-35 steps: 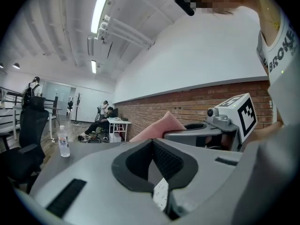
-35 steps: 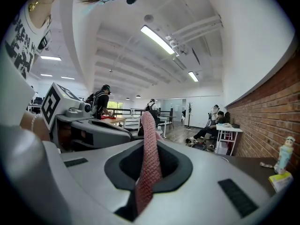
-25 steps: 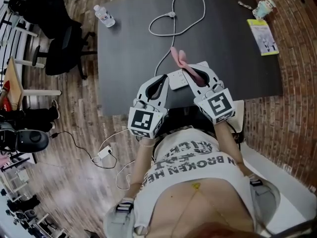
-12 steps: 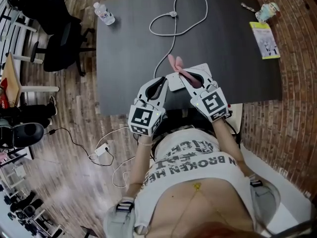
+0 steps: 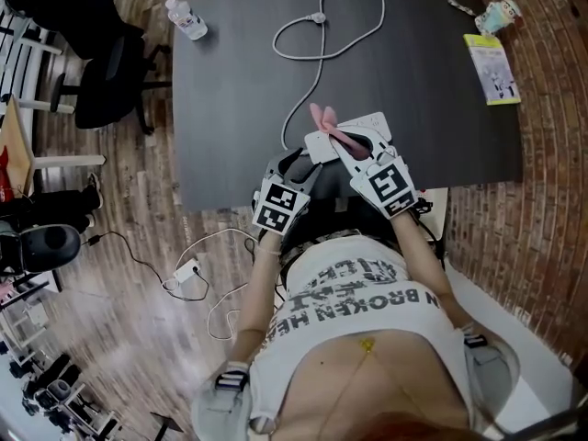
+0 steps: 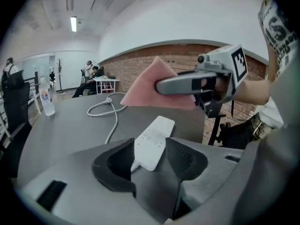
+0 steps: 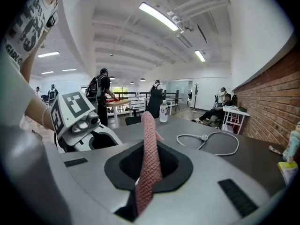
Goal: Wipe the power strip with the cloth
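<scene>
The person stands at the 6 o'clock edge of the dark worktop (image 5: 239, 90) with a gripper in each hand. The white power strip (image 5: 323, 144) lies flat on the worktop just in front of them, a little right of centre, its long body running towards 1 o'clock. Its white cable (image 5: 322, 35) leaves the near end and curls into a loop towards 12 o'clock.

The left gripper (image 5: 299, 166) points down at the strip's near end. Its jaws have just been opening and now stand apart, with the end of the strip between them; the pads do not seem to press on it.

The right gripper (image 5: 358, 145) hangs over the strip, just beside the left one at its 3 o'clock. Its jaws are clamped on the pink cloth (image 5: 331, 129), which sticks out past the tips in a narrow fold above the strip. I cannot tell whether the cloth touches the strip.

A water bottle (image 5: 186, 18) stands at the 10 o'clock corner, and a yellow-green booklet (image 5: 491, 67) lies towards 2 o'clock, well apart from the strip.
</scene>
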